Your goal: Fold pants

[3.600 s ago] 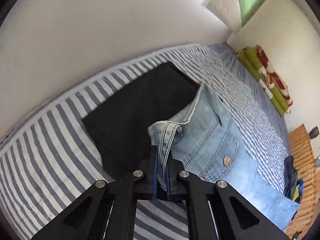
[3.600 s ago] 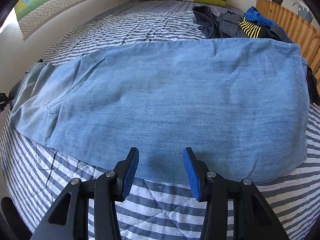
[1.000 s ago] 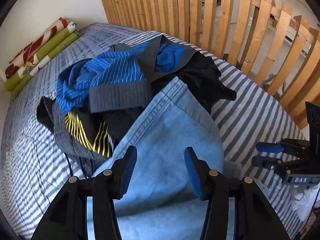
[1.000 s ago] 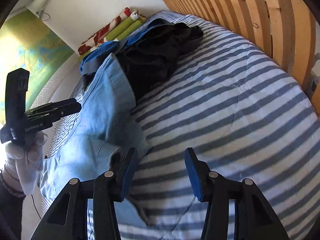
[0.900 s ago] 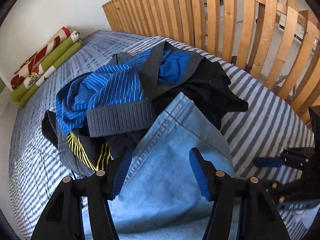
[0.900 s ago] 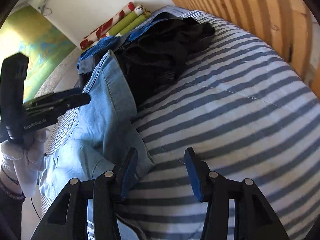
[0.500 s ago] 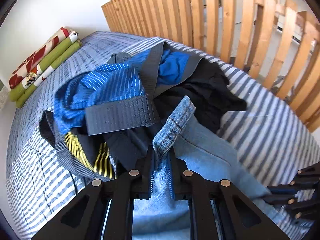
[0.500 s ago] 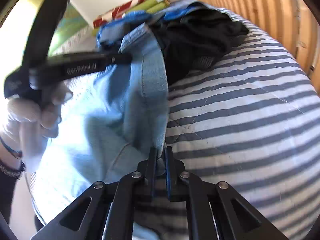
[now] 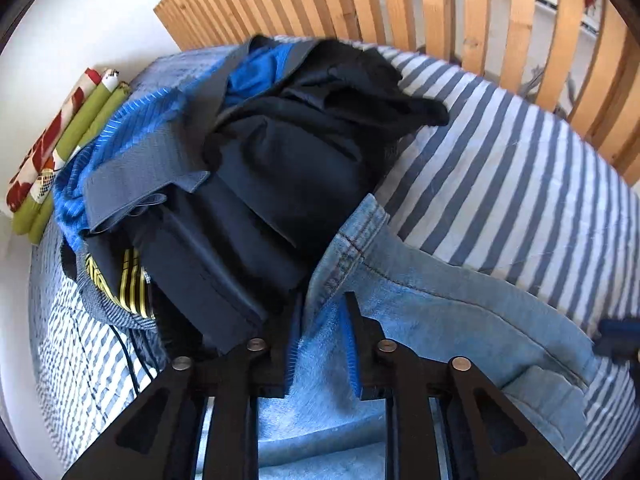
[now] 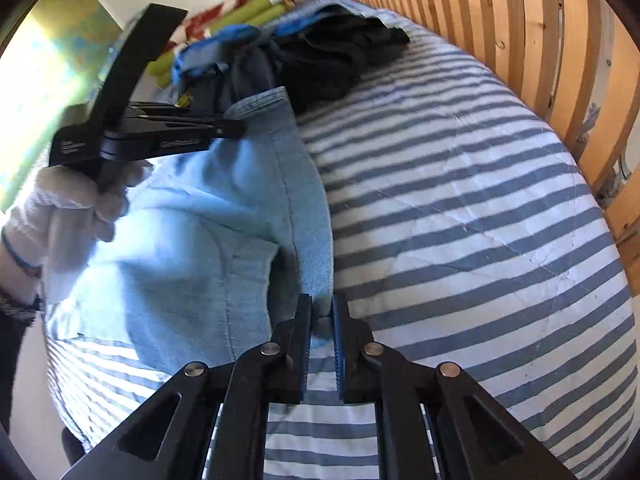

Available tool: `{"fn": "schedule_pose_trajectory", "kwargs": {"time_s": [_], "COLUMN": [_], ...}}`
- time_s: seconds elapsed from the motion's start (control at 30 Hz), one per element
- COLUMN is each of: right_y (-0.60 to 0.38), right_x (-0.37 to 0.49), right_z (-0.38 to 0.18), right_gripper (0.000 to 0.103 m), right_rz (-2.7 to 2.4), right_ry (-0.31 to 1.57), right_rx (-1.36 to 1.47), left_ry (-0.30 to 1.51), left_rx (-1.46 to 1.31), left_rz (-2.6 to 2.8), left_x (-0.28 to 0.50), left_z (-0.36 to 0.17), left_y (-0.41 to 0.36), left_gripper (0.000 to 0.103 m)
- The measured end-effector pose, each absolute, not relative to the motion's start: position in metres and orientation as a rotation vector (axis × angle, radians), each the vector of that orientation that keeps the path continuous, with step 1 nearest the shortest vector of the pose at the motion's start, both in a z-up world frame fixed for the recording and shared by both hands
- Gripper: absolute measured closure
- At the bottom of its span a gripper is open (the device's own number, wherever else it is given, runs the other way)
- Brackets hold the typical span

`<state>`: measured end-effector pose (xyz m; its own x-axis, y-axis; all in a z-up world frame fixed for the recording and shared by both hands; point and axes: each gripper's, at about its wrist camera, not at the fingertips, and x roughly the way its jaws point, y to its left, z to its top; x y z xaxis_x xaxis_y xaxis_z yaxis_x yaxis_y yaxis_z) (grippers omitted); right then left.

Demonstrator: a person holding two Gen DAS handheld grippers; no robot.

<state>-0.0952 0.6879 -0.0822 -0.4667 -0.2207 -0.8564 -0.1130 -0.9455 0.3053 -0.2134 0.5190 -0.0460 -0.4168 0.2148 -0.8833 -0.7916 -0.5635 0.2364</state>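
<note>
No legible text. Only faint white lettering on the black body of the left gripper, beside the gloved hand, too blurred to read. Nothing else printed.

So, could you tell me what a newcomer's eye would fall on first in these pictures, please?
Probably the light blue jeans stretched across the striped bedspread, their hem end caught between the left gripper, whose jaws are opening, and the right gripper, whose jaws pinch the hem's other corner. Next, the heap of dark and bright blue clothes just beyond the hem, and the wooden slatted rail along the bed's far edge.
</note>
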Motion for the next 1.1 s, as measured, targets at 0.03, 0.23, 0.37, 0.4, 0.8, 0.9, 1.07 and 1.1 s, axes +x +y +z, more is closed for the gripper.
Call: {"fn": "schedule_pose_trajectory", "kwargs": {"time_s": [0.03,0.23,0.37,0.4,0.8,0.9,1.07,1.1], "right_y": [0.692,0.713,0.691,0.684,0.577,0.553,0.527,0.522], "right_x": [-0.095,-0.092,-0.101,-0.108,-0.029,-0.021,-0.017,-0.015], "right_z": [-0.083,-0.061,-0.07,-0.075,-0.036,-0.048,-0.073,-0.077], "right_gripper": [0.092,0.066,0.063,0.063,0.084,0.085,0.085,0.085], "right_rz": [-2.62,-2.518,-2.344,-2.332,-2.291,-2.26,-2.223,-2.212], "right_ry": [-0.494,-0.742,-0.737,-0.716,-0.204,-0.106,-0.013,0.012], "right_rx": [1.59,1.37,1.443,1.47,1.162,1.199,1.228,1.237], "left_ry": [0.843,0.649,0.683,0.675,0.486,0.56,0.726,0.753], "left_rx": [-1.118,-1.153,-1.216,-1.236,-1.298,-1.311,-1.365,-1.366], "left_rz": [2.037,2.059,2.043,2.046,1.885,1.794,1.636,1.613], "left_x": [-0.215,-0.236,-0.233,-0.232,-0.21,-0.189,-0.149,-0.142], "left_z": [-0.037,-0.002,-0.015,-0.018,-0.015,-0.024,-0.058,-0.064], "left_y": [0.511,0.447,0.411,0.401,0.35,0.368,0.396,0.398], "left_gripper": [0.067,0.052,0.052,0.052,0.051,0.041,0.041,0.041]}}
